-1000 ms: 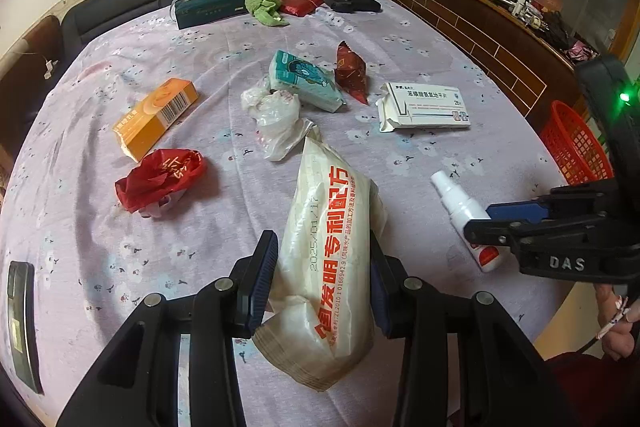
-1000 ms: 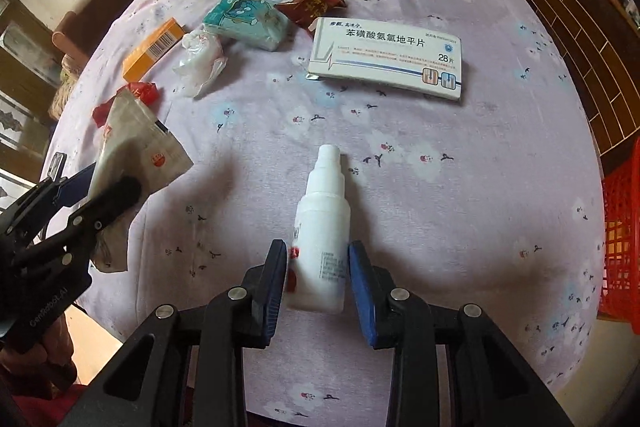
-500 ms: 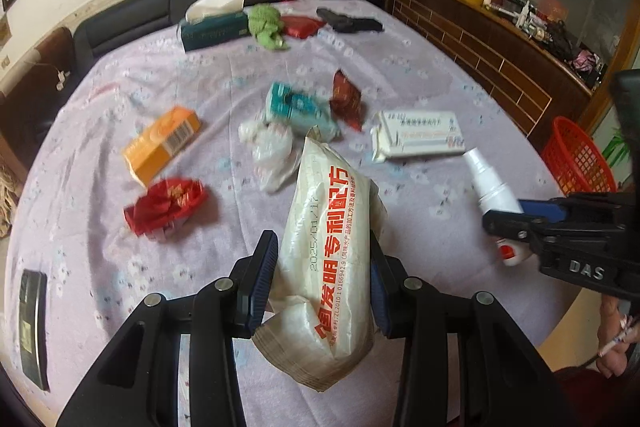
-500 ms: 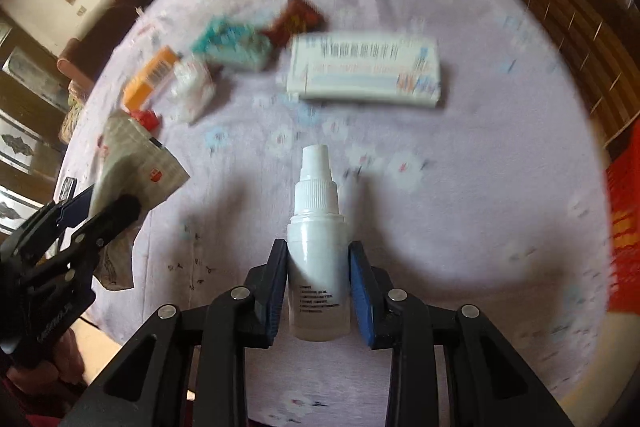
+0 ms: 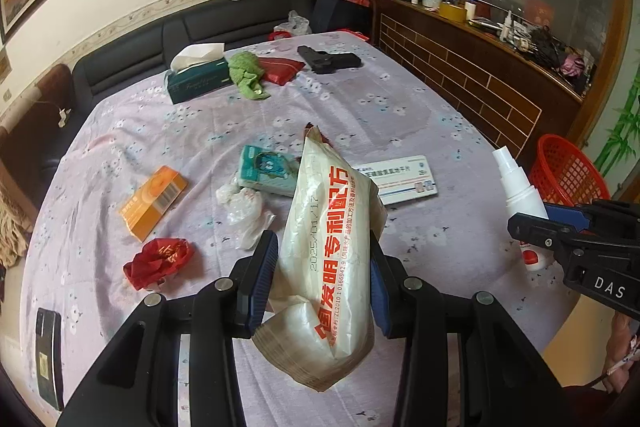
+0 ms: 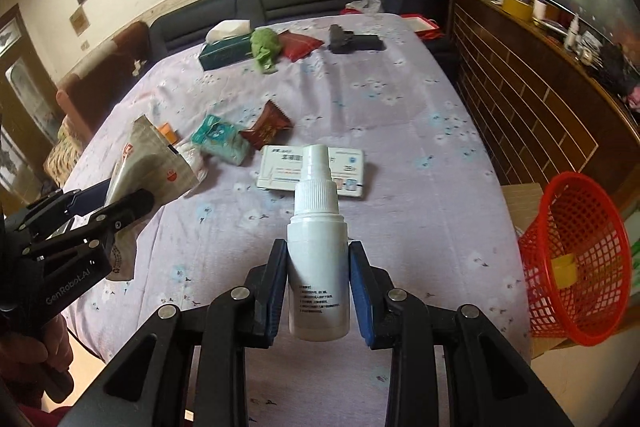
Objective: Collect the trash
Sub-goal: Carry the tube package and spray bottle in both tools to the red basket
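My left gripper (image 5: pixel 322 273) clamps the cream wrapper (image 5: pixel 328 255), my right gripper (image 6: pixel 318 291) the white spray bottle (image 6: pixel 318 259), both held above the table (image 6: pixel 420 147); the red basket (image 6: pixel 576 259) looks nearly empty, and the medicine box (image 6: pixel 352 171) and other litter wait.

Basket (image 6: pixel 576 263) right of table (image 6: pixel 400 99) — beside it.

Round table (image 5: pixel 400 99) under lilac floral cloth. Far edge, 11 to 12 o'clock: green tissue box (image 5: pixel 198 83), green rag (image 5: pixel 246 73) touching a red pouch (image 5: pixel 280 70), black pistol-shaped object (image 5: pixel 330 59). Centre: teal packet (image 5: pixel 266 173), brown snack wrapper (image 6: pixel 266 129) just beside it, white medicine box (image 6: pixel 354 171), crumpled clear plastic (image 5: pixel 244 205). At 9 o'clock: orange carton (image 5: pixel 154 203). At 8 o'clock: crumpled red wrapper (image 5: pixel 158 261). At 7 o'clock, near the rim: dark flat case (image 5: pixel 49 357).
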### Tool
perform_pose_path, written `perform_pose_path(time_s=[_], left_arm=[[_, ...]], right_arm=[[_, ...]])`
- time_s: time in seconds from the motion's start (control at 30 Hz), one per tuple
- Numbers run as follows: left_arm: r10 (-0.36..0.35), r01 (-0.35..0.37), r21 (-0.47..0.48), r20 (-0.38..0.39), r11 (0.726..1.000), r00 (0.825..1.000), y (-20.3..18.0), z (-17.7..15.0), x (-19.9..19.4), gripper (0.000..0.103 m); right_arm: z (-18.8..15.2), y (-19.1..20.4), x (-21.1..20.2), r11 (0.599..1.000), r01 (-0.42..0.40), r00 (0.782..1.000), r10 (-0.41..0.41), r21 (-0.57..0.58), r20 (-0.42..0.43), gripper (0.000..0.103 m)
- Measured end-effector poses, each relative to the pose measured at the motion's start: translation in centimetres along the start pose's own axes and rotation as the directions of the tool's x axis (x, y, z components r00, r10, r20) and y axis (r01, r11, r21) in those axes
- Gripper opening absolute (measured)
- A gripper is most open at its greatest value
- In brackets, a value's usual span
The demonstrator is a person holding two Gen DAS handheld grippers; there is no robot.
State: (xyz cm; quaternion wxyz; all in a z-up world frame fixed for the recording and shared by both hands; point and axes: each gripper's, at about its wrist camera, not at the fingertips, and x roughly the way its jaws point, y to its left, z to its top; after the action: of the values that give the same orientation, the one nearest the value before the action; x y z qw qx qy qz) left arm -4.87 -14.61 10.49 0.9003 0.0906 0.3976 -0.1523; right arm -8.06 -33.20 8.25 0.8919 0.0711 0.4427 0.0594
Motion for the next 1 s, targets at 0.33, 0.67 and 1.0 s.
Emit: perform_pose_path(time_s=[0.33, 0.67, 1.0], left_arm=[[-0.013, 0.013, 0.046, -0.007, 0.999, 1.0, -2.2, 0.1, 0.0, 0.04], [-0.029, 0.03, 0.088, -0.01, 0.996, 1.0, -4.2, 0.4, 0.1, 0.04], [-0.064, 0.065, 0.141, -0.013, 0.988, 0.998, -6.8, 0.7, 0.3, 0.041]], right_arm=[[-0.9, -2.0, -1.0, 0.998, 0.007, 1.0, -0.008, 0.055, 0.008, 0.032], [-1.6, -3.9, -2.1, 0.994, 0.017, 1.0, -0.02, 0.103, 0.024, 0.032], [-2.3, -6.2, -3.1, 0.987, 0.036, 0.999, -0.042, 0.155, 0.032, 0.032]])
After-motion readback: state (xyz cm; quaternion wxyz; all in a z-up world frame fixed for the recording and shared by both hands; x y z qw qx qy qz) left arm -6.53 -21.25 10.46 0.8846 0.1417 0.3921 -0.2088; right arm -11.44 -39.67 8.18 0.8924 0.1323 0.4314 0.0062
